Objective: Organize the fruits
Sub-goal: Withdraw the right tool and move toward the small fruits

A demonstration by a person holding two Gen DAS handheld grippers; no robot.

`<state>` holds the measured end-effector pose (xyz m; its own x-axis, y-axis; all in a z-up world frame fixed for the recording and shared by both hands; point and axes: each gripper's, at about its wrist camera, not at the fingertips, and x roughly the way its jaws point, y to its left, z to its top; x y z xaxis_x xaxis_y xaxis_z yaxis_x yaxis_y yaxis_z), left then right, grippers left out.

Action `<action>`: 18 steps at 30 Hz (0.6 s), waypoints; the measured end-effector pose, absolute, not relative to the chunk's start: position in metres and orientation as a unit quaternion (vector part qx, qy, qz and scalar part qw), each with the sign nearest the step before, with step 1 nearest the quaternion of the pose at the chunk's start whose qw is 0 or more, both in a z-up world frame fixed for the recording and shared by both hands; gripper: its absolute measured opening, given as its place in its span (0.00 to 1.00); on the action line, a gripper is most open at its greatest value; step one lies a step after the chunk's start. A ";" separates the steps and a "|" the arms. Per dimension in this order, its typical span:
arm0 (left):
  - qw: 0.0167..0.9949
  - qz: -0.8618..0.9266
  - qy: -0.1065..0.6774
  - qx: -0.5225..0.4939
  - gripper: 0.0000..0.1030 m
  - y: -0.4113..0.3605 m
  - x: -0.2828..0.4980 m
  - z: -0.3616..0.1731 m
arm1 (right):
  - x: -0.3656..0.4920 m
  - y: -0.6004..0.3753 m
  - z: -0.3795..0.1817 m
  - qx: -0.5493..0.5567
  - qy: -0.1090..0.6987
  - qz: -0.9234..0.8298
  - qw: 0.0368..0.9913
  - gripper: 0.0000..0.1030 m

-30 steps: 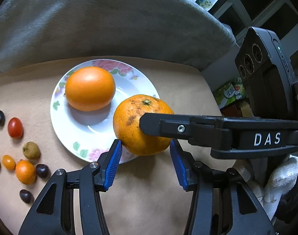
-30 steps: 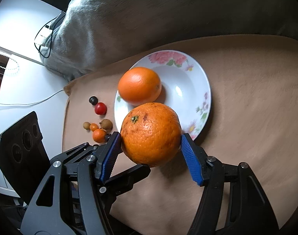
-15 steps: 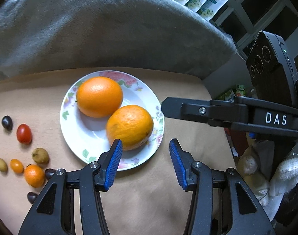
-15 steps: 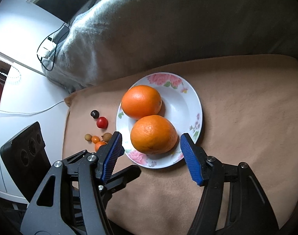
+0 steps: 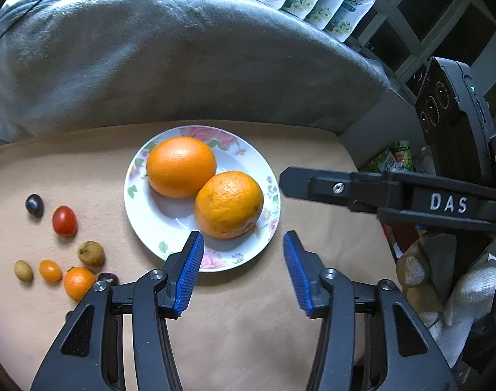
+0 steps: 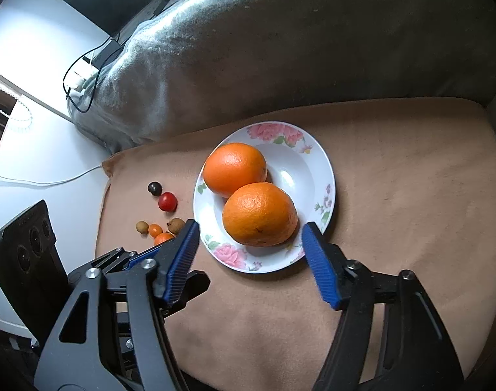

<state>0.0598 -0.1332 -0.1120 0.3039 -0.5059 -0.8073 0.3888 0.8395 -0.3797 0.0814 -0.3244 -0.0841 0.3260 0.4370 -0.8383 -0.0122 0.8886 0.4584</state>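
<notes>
Two oranges (image 5: 229, 204) (image 5: 181, 166) lie touching on the floral plate (image 6: 316, 166) on a tan cushion (image 6: 410, 195). Both tools, left (image 5: 243, 270) and right (image 6: 249, 260), hang above it, jaws opening with nothing between. Small fruits (image 5: 64, 216) lie beside the plate; the left tool's frame partly hides the nearest ones.

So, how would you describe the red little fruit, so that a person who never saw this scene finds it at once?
Find the flowered plate with two oranges on the tan cloth. Beside the plate, on the side away from the right gripper, small fruits lie scattered on the cloth. The red tomato lies next to a dark round fruit, and it is the only red one.
</notes>
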 end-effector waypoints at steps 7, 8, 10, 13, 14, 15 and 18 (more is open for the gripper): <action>0.809 -0.268 0.520 -0.055 0.54 -0.124 0.055 -0.113 | 0.076 -0.324 -0.084 0.194 0.555 0.124 0.799 0.81; 0.811 -0.265 0.519 -0.053 0.54 -0.121 0.054 -0.114 | 0.075 -0.323 -0.084 0.191 0.553 0.121 0.802 0.81; 0.812 -0.261 0.520 -0.052 0.54 -0.118 0.053 -0.114 | 0.073 -0.320 -0.083 0.184 0.547 0.120 0.808 0.82; 0.811 -0.254 0.525 -0.049 0.54 -0.110 0.050 -0.118 | 0.069 -0.315 -0.079 0.174 0.534 0.123 0.818 0.83; 0.811 -0.250 0.526 -0.048 0.54 -0.106 0.049 -0.119 | 0.068 -0.313 -0.078 0.170 0.531 0.124 0.821 0.83; 0.811 -0.246 0.529 -0.048 0.54 -0.102 0.048 -0.120 | 0.067 -0.310 -0.076 0.164 0.529 0.125 0.823 0.83; 0.810 -0.233 0.536 -0.050 0.54 -0.088 0.045 -0.124 | 0.065 -0.301 -0.074 0.147 0.526 0.129 0.828 0.83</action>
